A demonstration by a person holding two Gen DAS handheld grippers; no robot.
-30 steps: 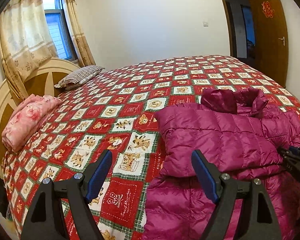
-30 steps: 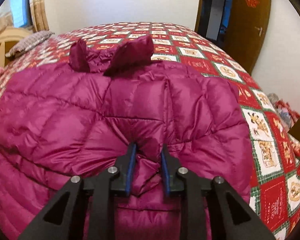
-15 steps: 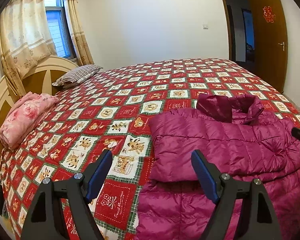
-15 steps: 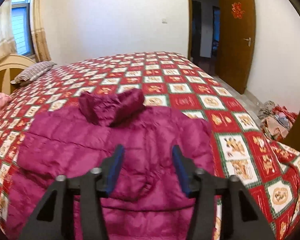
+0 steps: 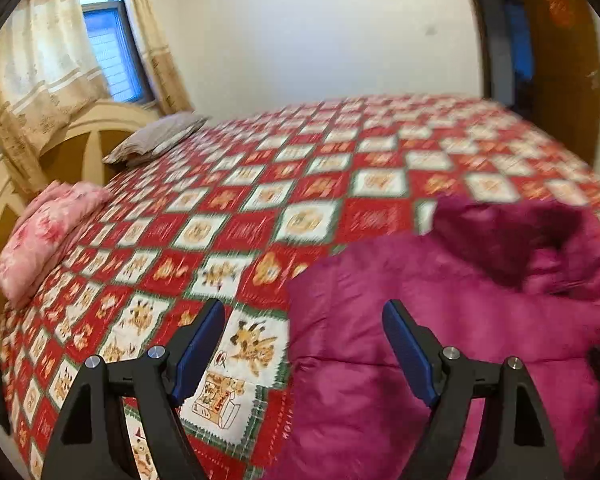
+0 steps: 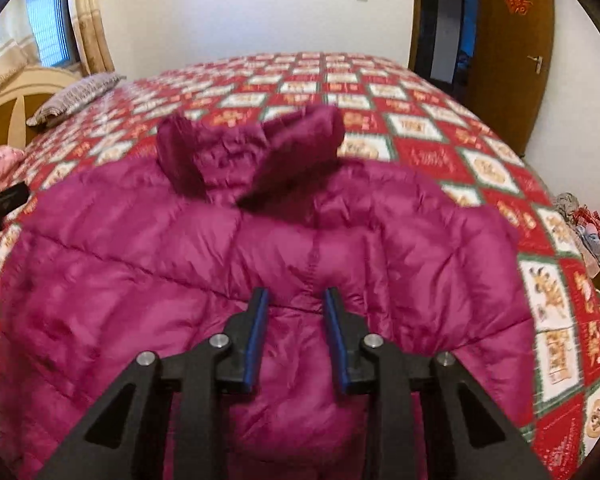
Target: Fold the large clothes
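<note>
A magenta puffer jacket (image 6: 140, 264) lies spread on the bed, its hood (image 6: 252, 148) at the far end. My right gripper (image 6: 296, 300) is low over the jacket's near middle. Its jaws are closing, and a bulge of the quilted fabric fills the gap between the blue pads (image 6: 256, 332). In the left wrist view my left gripper (image 5: 302, 308) is open and holds nothing. It hovers over the jacket's (image 5: 440, 320) left edge, where it meets the bedspread (image 5: 236, 224). The left gripper's tip shows at the right view's left edge.
The bed carries a red, white and green patchwork bedspread (image 6: 420, 128). A folded pink quilt (image 5: 48, 236) and a striped pillow (image 5: 160, 136) lie by the wooden headboard (image 5: 80, 136). A brown door (image 6: 508, 52) stands open at the far right. Clothes (image 6: 584, 228) are heaped on the floor.
My right gripper let go of the fold and drew back open, then came down again and narrowed on the jacket. My left gripper, still open, moved closer to the jacket's left edge.
</note>
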